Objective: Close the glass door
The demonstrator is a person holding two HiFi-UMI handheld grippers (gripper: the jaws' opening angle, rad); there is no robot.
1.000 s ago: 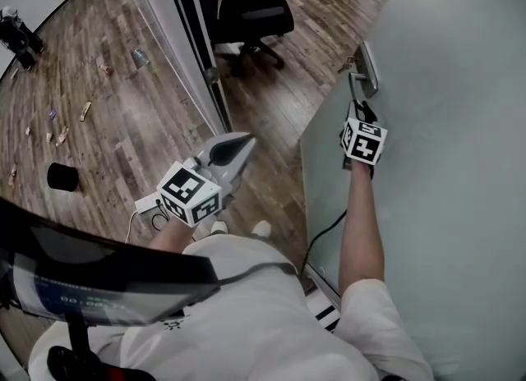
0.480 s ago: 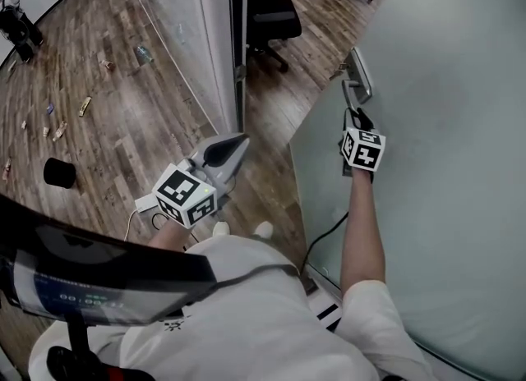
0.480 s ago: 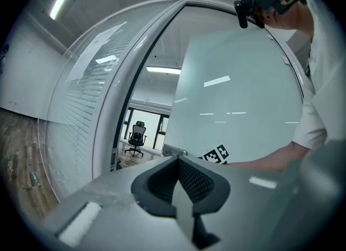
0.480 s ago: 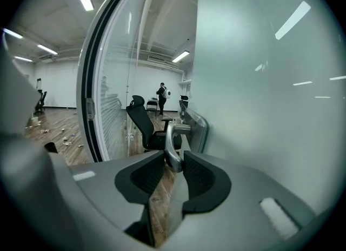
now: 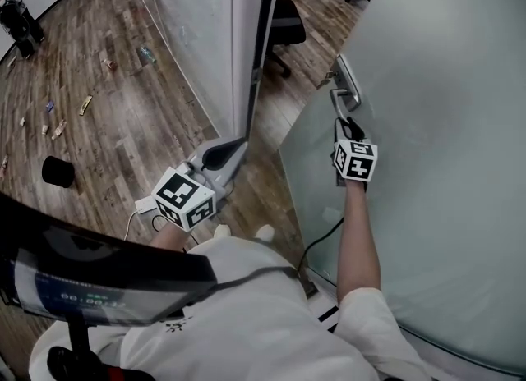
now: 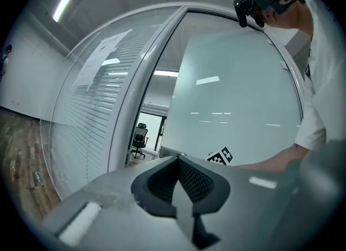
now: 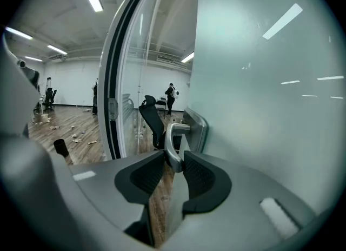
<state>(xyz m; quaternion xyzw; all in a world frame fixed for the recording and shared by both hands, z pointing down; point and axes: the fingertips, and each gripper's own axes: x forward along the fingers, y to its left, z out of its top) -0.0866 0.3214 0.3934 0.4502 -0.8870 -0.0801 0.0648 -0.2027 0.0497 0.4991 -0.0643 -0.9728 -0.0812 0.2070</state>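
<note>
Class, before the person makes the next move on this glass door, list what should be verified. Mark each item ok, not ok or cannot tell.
1. Right gripper closed on the handle: ok, the lever sits pinched between its pads.
2. Left gripper away from the door: ok, it is shut, empty and held apart from the glass.
3. Door meets the frame: not ok, a strip of floor shows between them.
4. Chair out of the door's path: ok, it stands beyond the frame.
5. Cable free of the door's lower edge: cannot tell.
</note>
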